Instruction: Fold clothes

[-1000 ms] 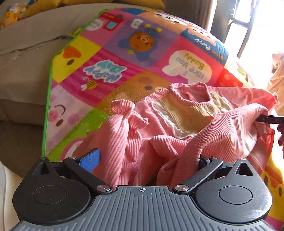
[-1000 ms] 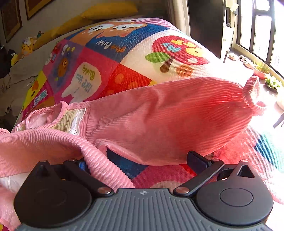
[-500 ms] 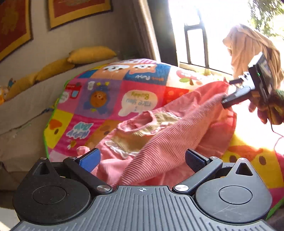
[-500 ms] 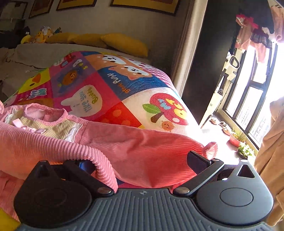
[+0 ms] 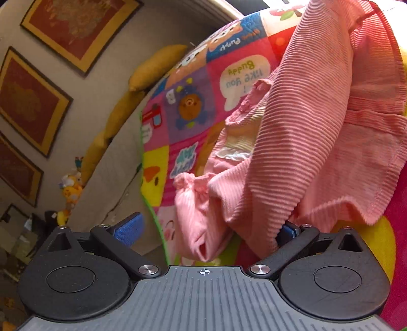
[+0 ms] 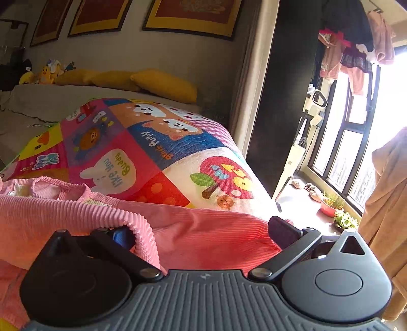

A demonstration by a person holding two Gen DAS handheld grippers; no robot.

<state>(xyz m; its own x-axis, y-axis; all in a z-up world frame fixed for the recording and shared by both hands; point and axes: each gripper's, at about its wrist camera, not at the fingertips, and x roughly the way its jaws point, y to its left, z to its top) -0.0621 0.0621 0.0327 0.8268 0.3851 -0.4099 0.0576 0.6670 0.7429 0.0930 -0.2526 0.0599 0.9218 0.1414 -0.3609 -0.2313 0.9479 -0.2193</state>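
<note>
Pink ribbed garment (image 5: 318, 132) draped over patchwork cartoon quilt (image 5: 193, 107) on bed, part of it lifted and hanging in folds close to left camera. Gathered cuff of one sleeve (image 5: 195, 203) dangling low, just ahead of left tongs (image 5: 206, 226). Left tongs spread wide: blue-padded finger (image 5: 128, 225) bare and clear of cloth on one side, opposite finger (image 5: 288, 230) touching hem edge, fabric draped over its tip; no clamp seen. Cream panel with white lace trim (image 5: 241, 142) visible at garment front, near neckline. From right view, same garment (image 6: 203, 229) lying across near end of quilt (image 6: 157, 152), ribbed fold bunched over blue pad of right tongs (image 6: 201, 231); far finger (image 6: 282, 229) standing apart with cloth lying between. Right tongs likewise spread, nothing pinched. Yellow pillows (image 6: 162, 84) lined along wall behind bed, framed pictures (image 6: 188, 17) above. Window (image 6: 346, 157) at right, potted plants (image 6: 335, 208) on sill, clothes hanging (image 6: 353, 51) overhead.
</note>
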